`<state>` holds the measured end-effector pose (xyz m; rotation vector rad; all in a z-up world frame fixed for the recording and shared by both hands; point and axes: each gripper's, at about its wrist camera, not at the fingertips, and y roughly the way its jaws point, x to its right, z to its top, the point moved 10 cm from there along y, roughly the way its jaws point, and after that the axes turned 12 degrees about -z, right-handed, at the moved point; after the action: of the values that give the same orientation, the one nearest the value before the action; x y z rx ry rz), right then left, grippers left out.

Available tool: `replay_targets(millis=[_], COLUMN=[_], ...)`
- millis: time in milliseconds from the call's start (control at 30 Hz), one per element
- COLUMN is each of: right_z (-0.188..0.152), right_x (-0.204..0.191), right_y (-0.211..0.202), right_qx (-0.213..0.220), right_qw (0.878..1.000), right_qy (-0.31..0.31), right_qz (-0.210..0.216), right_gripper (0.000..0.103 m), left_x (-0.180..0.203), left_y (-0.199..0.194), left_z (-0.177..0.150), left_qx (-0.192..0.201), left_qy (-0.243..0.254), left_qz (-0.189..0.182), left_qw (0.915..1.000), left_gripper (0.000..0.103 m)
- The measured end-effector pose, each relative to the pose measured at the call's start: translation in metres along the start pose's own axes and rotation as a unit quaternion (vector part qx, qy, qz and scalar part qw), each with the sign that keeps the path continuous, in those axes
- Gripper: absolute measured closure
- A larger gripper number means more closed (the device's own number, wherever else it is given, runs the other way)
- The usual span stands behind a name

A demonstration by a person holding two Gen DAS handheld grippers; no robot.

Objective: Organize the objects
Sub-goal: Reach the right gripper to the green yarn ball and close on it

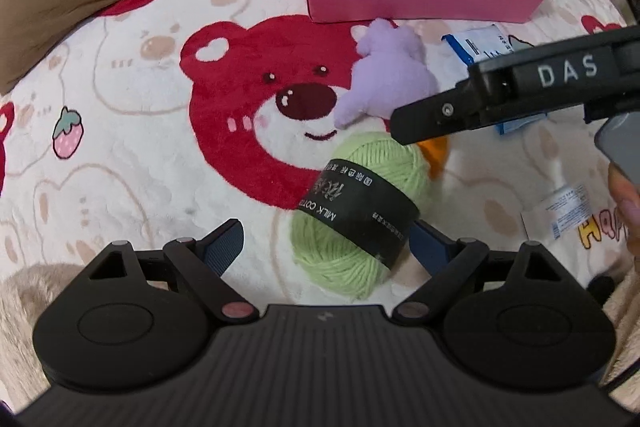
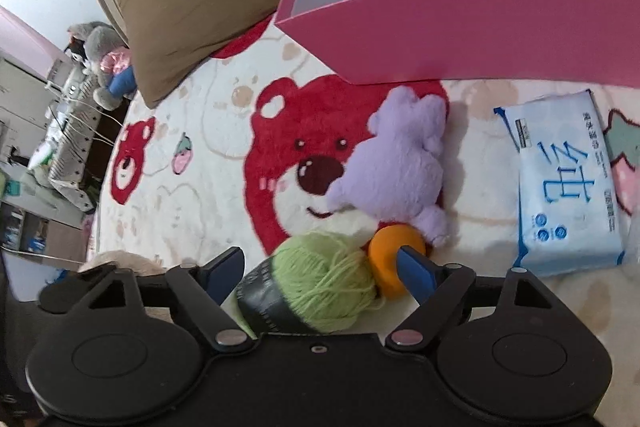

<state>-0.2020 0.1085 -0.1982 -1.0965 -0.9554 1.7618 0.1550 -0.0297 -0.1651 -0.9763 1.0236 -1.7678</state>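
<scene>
Here, the left gripper hangs over a soft green ball of yarn with a dark paper band. Its blue fingers stand wide, one on each side of the yarn, and I cannot see them pressing on it. The yarn lies on a fluffy cream blanket with a big red bear face. To grab the yarn well, I think the fingers should come lower and close on the middle, around the band, so the soft ball does not roll away.

Next comes a fuzzy purple plush toy, lying just behind the yarn. A small round orange thing sits beside the yarn and touches the toy's foot. The right gripper points down at this same spot. Its fingers are wide too, with the yarn and the orange thing between them, holding nothing. The two grippers are close, so they should take care not to bump.

Behind it all stands an open pink cardboard box, white inside, and it looks empty. I think the things go in there. On the right lies a white and blue pack of tissues.

This is a bed. A brown pillow leans at the far left, with a grey stuffed toy beyond it.
</scene>
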Motion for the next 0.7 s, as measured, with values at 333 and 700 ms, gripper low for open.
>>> replay_targets(millis=[333,700], right_z=[-0.002,-0.009], right_x=[-0.005,0.0], right_y=[0.01,0.022], right_qx=[-0.016,-0.031], right_qw=[0.999,0.999], right_qy=[0.011,0.006], right_qz=[0.025,0.033], right_gripper=[0.046,0.047], left_x=[-0.006,-0.012], left_y=[0.003,0.031], left_z=[-0.008,-0.027], left_qx=[0.022,-0.004], left_qy=[-0.018,-0.107], left_qz=[0.037,-0.011], left_qw=[0.9989,0.9942], left_gripper=[0.011,0.009])
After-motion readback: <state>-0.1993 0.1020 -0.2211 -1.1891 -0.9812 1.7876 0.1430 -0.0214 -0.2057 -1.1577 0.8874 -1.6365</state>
